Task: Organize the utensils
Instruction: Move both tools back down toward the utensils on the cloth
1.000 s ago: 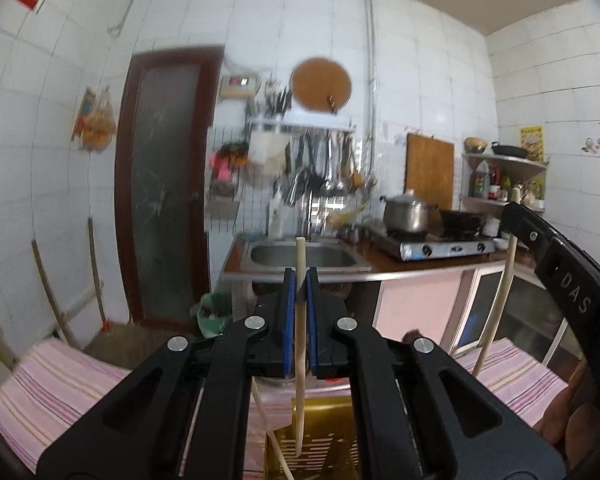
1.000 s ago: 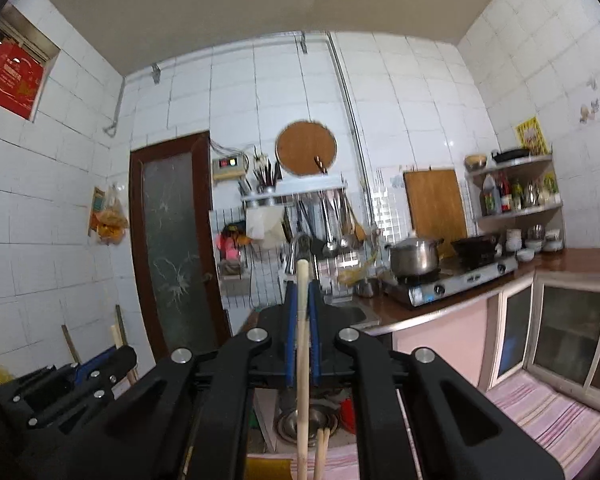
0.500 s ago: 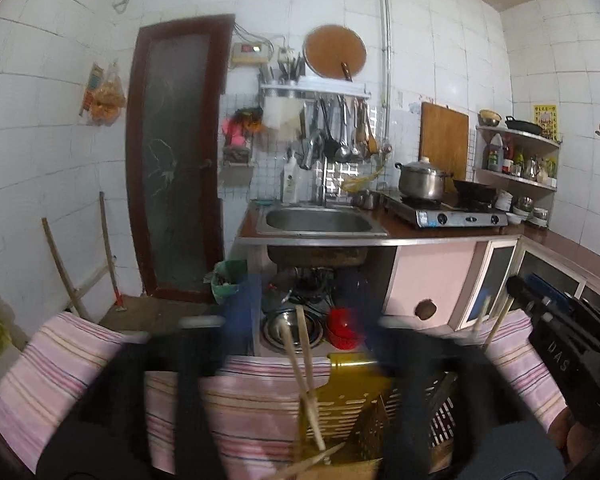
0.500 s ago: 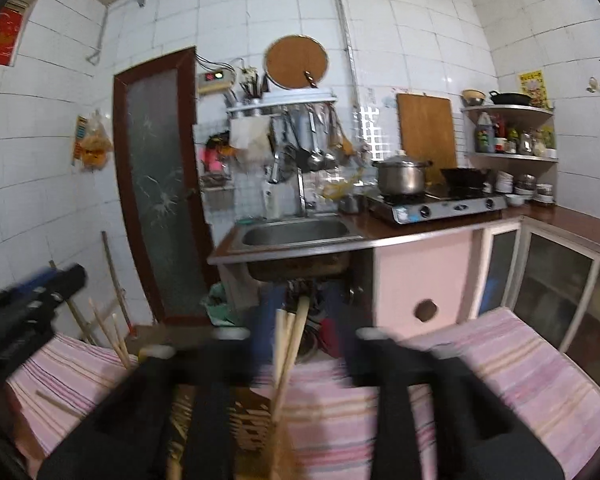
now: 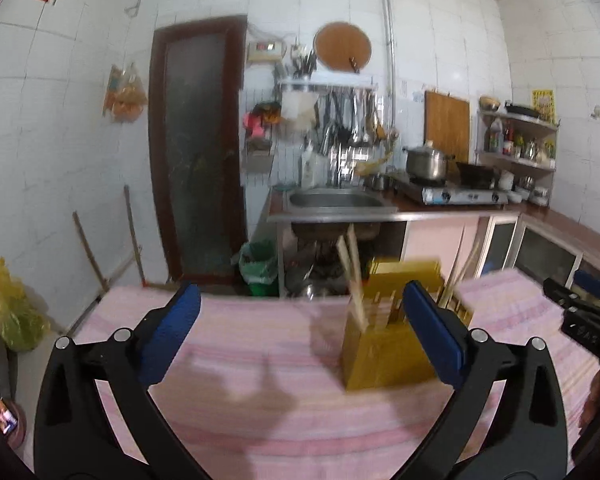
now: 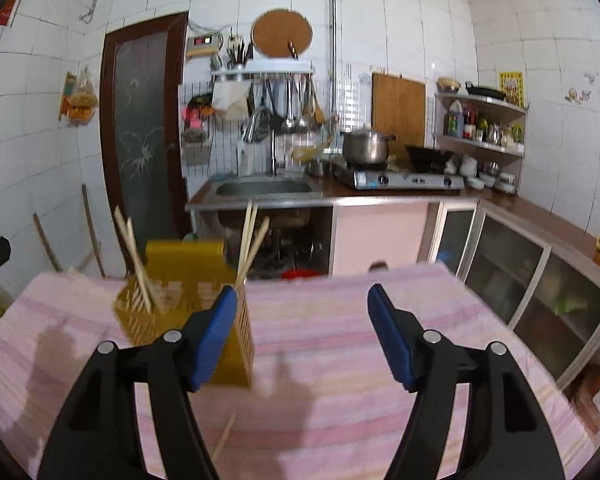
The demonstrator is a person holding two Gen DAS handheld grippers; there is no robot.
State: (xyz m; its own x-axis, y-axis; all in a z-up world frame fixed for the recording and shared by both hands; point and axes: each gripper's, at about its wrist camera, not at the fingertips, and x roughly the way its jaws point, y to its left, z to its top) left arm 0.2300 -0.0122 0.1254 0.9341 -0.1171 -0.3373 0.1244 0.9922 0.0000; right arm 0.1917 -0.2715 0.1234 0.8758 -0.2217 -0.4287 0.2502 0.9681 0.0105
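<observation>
- Left gripper (image 5: 300, 316): black arms, blue pads spread wide apart after just opening further, nothing between them but bare cloth.
- Right gripper (image 6: 302, 320): blue pads likewise parted after just opening, gap empty; left pad in front of the holder's near corner, contact not clear.
- Yellow slatted plastic utensil holder (image 6: 168, 280) upright on the pink striped tablecloth (image 6: 340, 360), ahead and left in the right wrist view, ahead and right (image 5: 384, 356) in the left wrist view.
- Pale wooden chopsticks (image 6: 134, 264) standing tilted in the holder's left end; a second bunch (image 6: 250, 240) leaning at its right end.
- One loose wooden chopstick (image 6: 224, 438) flat on the cloth, in front of the holder, near the right gripper's left arm.
- Behind the table: steel sink (image 6: 262, 188), steel pot (image 6: 366, 146) on a gas stove, dark brown door (image 6: 140, 128).
- Motion blur over holder and cloth in the left wrist view.
</observation>
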